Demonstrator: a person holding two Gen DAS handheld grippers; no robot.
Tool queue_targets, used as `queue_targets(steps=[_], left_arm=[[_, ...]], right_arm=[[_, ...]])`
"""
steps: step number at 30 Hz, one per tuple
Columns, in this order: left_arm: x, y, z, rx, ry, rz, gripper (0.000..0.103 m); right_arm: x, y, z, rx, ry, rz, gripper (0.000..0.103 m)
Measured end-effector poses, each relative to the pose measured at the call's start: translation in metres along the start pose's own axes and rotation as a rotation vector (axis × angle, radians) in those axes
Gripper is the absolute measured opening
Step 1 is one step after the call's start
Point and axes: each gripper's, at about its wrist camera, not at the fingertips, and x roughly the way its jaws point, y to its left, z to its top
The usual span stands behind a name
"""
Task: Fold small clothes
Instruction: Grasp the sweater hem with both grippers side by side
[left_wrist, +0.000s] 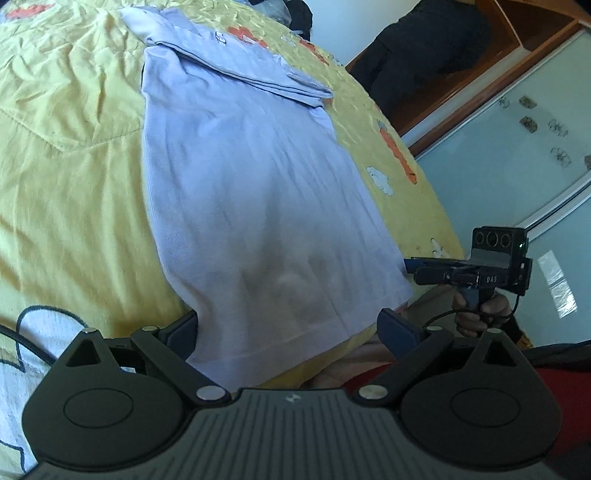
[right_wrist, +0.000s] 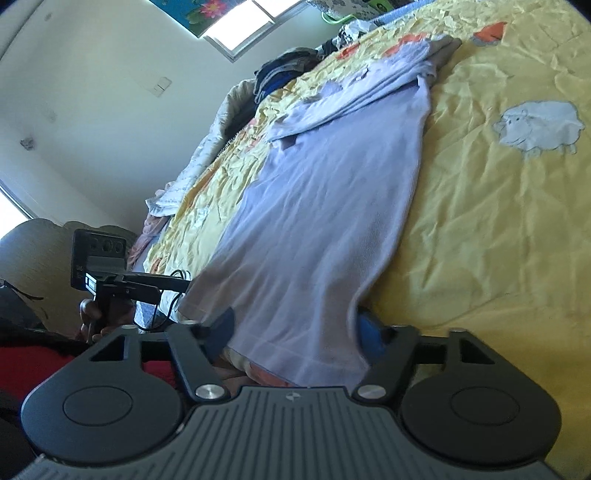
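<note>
Left hand-held gripper (left_wrist: 288, 328): jaws apart, straddling the hem corner, pads not pressing
Right hand-held gripper (right_wrist: 295, 328): jaws partly apart around the other hem corner; cannot tell if they pinch
Lilac shirt (left_wrist: 243, 184): flat on the yellow bed (left_wrist: 66, 166), sleeves folded in at far end, hem nearest, probably for lifting over
Containers: none seen

the near hem of the lavender shirt (left_wrist: 258, 206) drops behind the left gripper (left_wrist: 291, 328) body, so the cloth's edge there is hidden. in the right wrist view the right gripper (right_wrist: 295, 328) has one finger mostly buried under the shirt (right_wrist: 325, 229), and whether its pads press cannot be told. the shirt's far end is blurred. the yellow bedspread (right_wrist: 480, 221) runs off the frame.
</note>
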Motion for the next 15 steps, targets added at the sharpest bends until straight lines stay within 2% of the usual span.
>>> queue_targets(steps=[1,3,4,7,11,12,13,14,15], left_arm=[[-0.001,-0.002,-0.001,0.012,0.003,0.012,0.099],[-0.006,-0.001,-0.005,0.014,0.002,0.014,0.099],[-0.008,0.002,-0.006,0.005,-0.001,0.006,0.099],[-0.006,0.007,-0.001,-0.042,-0.016,-0.014,0.099],[0.007,-0.007,0.005,0.013,-0.016,0.030,0.098],[0.009,-0.011,0.006,0.033,-0.014,0.045,0.094],[0.010,-0.014,0.005,0.052,-0.011,0.065,0.083],[0.010,-0.017,0.004,0.072,-0.011,0.092,0.072],[0.009,-0.019,0.002,0.085,-0.012,0.122,0.066]], right_arm=[[0.002,0.000,0.000,0.003,0.000,0.002,0.059],[0.004,0.001,0.000,0.006,0.005,-0.003,0.050],[0.004,0.002,-0.001,-0.002,0.008,-0.016,0.048],[0.003,-0.001,-0.002,0.014,0.007,0.002,0.048],[0.016,0.006,-0.001,0.004,0.013,0.004,0.047],[0.020,0.011,0.000,-0.016,0.020,-0.014,0.041],[0.021,0.015,-0.001,-0.034,0.025,-0.032,0.037],[0.023,0.018,-0.001,-0.054,0.031,-0.059,0.028],[0.023,0.021,-0.001,-0.068,0.038,-0.087,0.017]])
